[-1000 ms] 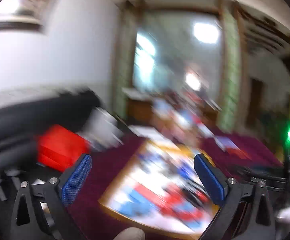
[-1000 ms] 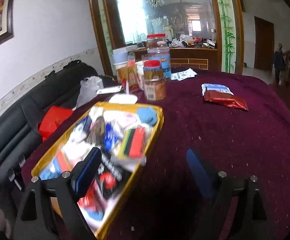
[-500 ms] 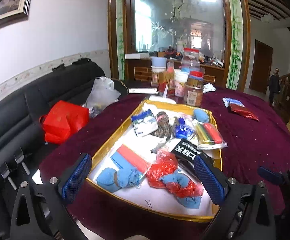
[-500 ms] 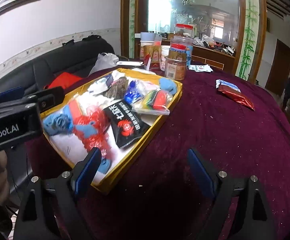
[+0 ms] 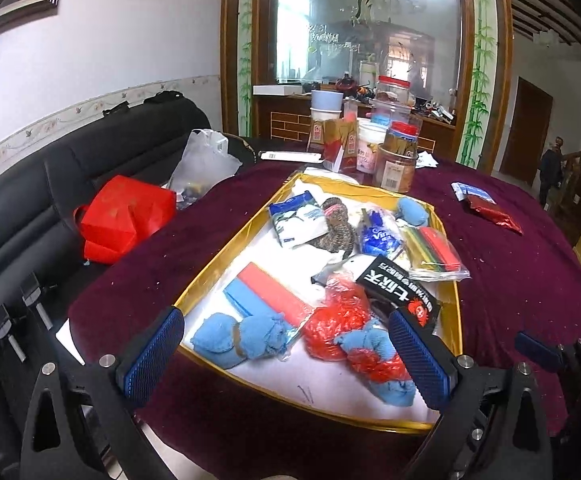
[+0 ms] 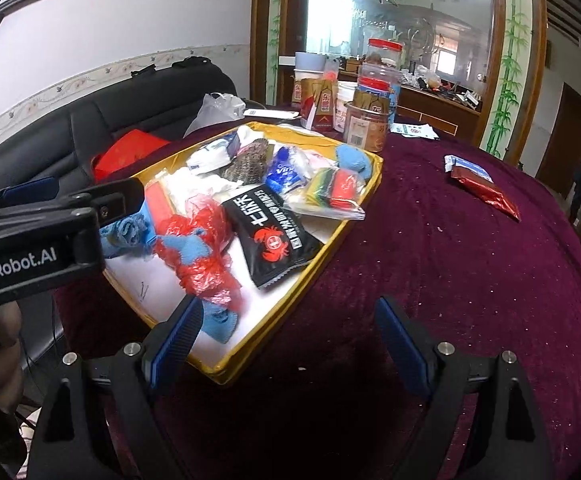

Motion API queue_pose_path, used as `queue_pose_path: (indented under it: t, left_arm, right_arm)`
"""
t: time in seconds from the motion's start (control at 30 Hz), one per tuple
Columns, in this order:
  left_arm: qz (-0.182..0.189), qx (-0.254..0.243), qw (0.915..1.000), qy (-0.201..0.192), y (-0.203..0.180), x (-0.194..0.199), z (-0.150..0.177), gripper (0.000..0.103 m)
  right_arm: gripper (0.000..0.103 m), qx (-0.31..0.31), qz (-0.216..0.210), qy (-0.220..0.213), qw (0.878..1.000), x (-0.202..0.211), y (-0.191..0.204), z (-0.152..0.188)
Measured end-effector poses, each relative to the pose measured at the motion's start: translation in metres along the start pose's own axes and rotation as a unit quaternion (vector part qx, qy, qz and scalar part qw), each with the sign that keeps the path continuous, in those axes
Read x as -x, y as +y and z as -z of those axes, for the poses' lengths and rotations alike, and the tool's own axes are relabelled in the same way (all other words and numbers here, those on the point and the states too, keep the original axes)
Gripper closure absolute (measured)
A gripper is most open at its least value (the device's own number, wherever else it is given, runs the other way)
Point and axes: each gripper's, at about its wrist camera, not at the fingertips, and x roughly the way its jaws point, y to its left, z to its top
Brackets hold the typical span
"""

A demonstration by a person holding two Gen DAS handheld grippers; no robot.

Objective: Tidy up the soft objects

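Here, every place is given from the gold tray.
Left gripper: jaws spread wide with nothing pinched, hovering over the tray's near edge; its blue pads frame the nearest bundles.
Right gripper: jaws spread wide and empty, over the tray's near right corner and the bare cloth beside it.
Gold tray: lies on the dark red tablecloth, a white sheet lining its floor.
Blue cloth roll: inside the tray at its near left corner, tied round the middle.
Red mesh bundle: inside the tray, just right of the blue roll (a second blue roll sits tangled in it).
Black packet: in the tray's middle right, a red crab printed on it.
Red and blue block: inside the tray, just behind the blue roll.
Clear bag of coloured cloths: at the tray's right rim, hanging slightly over it.
Jars: standing on the table just past the tray's far end.
Red foil packet: on the cloth well to the right of the tray.
Red bag: left of the tray, on the black sofa.
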Motion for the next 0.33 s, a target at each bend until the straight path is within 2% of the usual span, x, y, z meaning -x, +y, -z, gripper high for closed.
queue_pose_path:
  t: [0.33]
  left_arm:
    - [-0.001,0.013,0.9996,0.024,0.0061,-0.006,0.0035,0.0]
  right_arm:
    - [0.016,0.017,-0.002,-0.005,1.0,0.005,0.0066,0.0003]
